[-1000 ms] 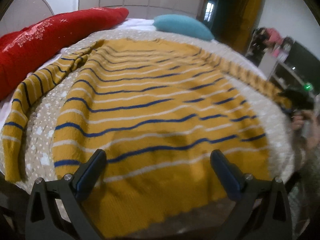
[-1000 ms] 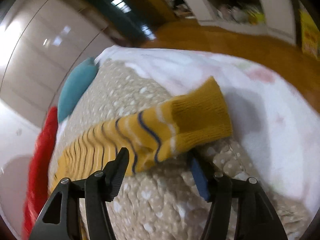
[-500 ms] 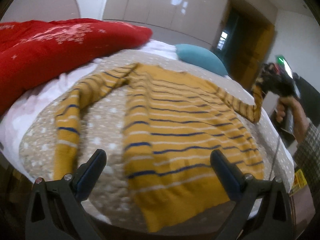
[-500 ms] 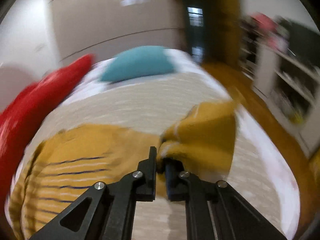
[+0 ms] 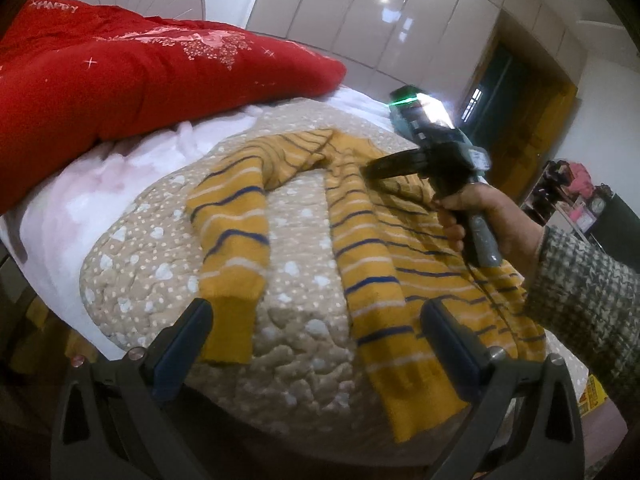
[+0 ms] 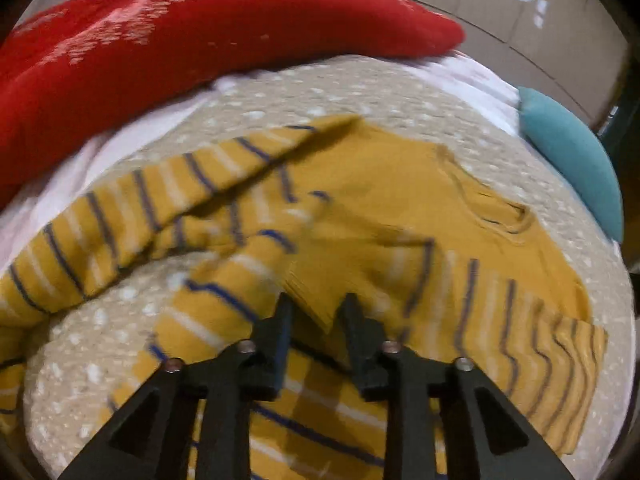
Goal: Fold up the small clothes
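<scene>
Mustard-yellow knitted sweater with blue and white stripes [image 5: 372,248] lies on the beige quilted bed cover with white hearts and dots [image 5: 160,264]. Its far sleeve is folded across the body, cuff held in the right tool [image 6: 316,308]. Right tool's fingers are nearly pressed together, pinching the ribbed cuff [image 6: 320,284] over the sweater's chest; frame is motion-blurred. In the left wrist view the right hand [image 5: 480,216] grips that tool's handle above the sweater. Near sleeve [image 5: 236,240] lies bent on the cover beside the body, cuff toward the bed edge. Left tool [image 5: 316,340] is spread wide, holding nothing, hovering just off the near sleeve cuff and hem. Red patterned duvet [image 5: 140,68] is bunched behind the sweater; teal pillow [image 6: 572,160] sits at the cover's far edge.
</scene>
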{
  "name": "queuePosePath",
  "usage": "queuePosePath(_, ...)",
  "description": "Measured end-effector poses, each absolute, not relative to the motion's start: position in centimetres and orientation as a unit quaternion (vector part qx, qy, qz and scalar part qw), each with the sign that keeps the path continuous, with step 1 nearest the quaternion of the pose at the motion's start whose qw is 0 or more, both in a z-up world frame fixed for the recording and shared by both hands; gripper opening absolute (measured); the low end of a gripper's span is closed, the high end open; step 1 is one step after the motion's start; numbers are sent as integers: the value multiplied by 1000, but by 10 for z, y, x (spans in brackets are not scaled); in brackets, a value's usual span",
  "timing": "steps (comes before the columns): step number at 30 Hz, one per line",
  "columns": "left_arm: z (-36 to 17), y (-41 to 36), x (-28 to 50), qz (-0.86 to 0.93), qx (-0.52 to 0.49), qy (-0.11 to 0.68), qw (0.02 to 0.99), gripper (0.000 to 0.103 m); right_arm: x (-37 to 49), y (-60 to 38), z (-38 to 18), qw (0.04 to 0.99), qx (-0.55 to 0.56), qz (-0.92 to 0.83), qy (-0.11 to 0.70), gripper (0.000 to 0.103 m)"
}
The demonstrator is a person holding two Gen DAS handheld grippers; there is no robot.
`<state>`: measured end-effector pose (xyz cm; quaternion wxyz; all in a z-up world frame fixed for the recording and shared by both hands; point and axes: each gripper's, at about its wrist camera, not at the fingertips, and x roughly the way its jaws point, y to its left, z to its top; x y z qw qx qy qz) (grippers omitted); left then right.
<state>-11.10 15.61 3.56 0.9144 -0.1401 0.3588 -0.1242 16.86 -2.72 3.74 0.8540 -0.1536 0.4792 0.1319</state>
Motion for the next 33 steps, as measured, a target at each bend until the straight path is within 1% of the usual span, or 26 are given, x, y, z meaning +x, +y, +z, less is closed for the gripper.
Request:
queuePosePath(1, 34, 157, -109, -124, -143, 361, 913, 103, 165, -29, 41, 857, -147, 136, 475, 39)
queuePosePath(3, 30, 159, -106, -126, -156, 367, 909, 103, 158, -42, 53, 867, -133, 128, 463, 41)
queuePosePath(8, 30, 158, -105, -130, -167, 365, 907, 103, 139, -90, 78, 884, -97, 83, 449, 41)
queuePosePath(14, 40, 184, -107, -98, -190, 348, 913, 103, 102, -149, 74, 882, -33, 64, 466, 41)
queuePosePath(17, 44, 203, -108, -64, -201, 339, 917, 103, 80, -150, 80, 882, -17, 87, 464, 41)
queuePosePath(21, 49, 233, -115, -14, -223, 324, 919, 103, 60, -112, 91, 878, -19, 154, 452, 42)
queuePosePath(25, 51, 262, -123, 18, -243, 312, 918, 103, 41, -50, 94, 859, -26, 243, 450, 48)
queuePosePath(30, 44, 279, -128, 27, -263, 314, 912, 103, 23, 29, 73, 811, -16, 338, 478, 49)
queuePosePath(33, 38, 283, -130, 27, -269, 318, 909, 103, 15, 66, 52, 786, -16, 365, 499, 53)
